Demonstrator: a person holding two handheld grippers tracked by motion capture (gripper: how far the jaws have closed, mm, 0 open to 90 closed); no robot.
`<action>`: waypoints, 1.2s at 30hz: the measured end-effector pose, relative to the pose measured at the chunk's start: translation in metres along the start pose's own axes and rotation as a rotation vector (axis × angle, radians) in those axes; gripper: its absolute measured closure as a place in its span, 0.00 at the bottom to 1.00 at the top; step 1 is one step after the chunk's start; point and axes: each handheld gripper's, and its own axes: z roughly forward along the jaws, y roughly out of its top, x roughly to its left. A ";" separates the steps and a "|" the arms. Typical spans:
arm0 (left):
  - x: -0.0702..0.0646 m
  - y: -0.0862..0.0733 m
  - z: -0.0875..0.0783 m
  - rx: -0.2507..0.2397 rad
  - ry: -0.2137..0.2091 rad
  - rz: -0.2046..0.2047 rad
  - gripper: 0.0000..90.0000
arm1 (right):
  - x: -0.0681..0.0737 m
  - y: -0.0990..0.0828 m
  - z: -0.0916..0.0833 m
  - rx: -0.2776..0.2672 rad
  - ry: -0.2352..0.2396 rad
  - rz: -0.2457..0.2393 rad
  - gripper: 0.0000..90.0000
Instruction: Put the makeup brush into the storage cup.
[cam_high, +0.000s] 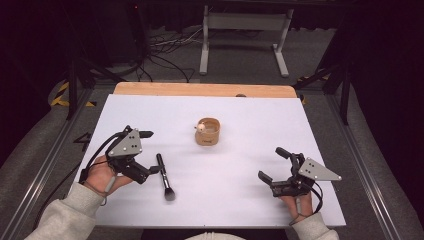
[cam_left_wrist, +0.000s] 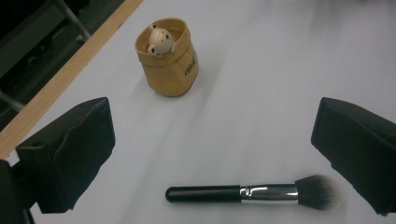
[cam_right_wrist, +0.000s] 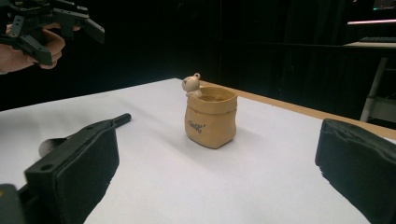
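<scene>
Nothing is done yet: my 2 tongs, left and right, gape empty, the brush lies on the worktop (beside my left), the pot waits.

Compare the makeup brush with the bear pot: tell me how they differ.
The makeup brush lies flat on the white table; the bear pot stands upright. The makeup brush is slim and black with a silver ferrule; the bear pot is squat and tan. The makeup brush lies near the left gripper; the bear pot sits mid-table. Neither is held.
</scene>
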 end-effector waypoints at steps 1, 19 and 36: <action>0.000 0.001 0.000 0.013 0.003 0.006 0.00 | 0.000 0.000 0.000 0.001 0.001 0.000 0.00; -0.004 0.028 0.028 0.334 -0.088 0.185 0.03 | -0.002 -0.004 0.005 0.018 0.022 0.039 0.00; 0.008 0.031 0.036 0.450 -0.215 0.209 0.06 | -0.003 -0.004 0.003 0.007 0.035 0.060 0.01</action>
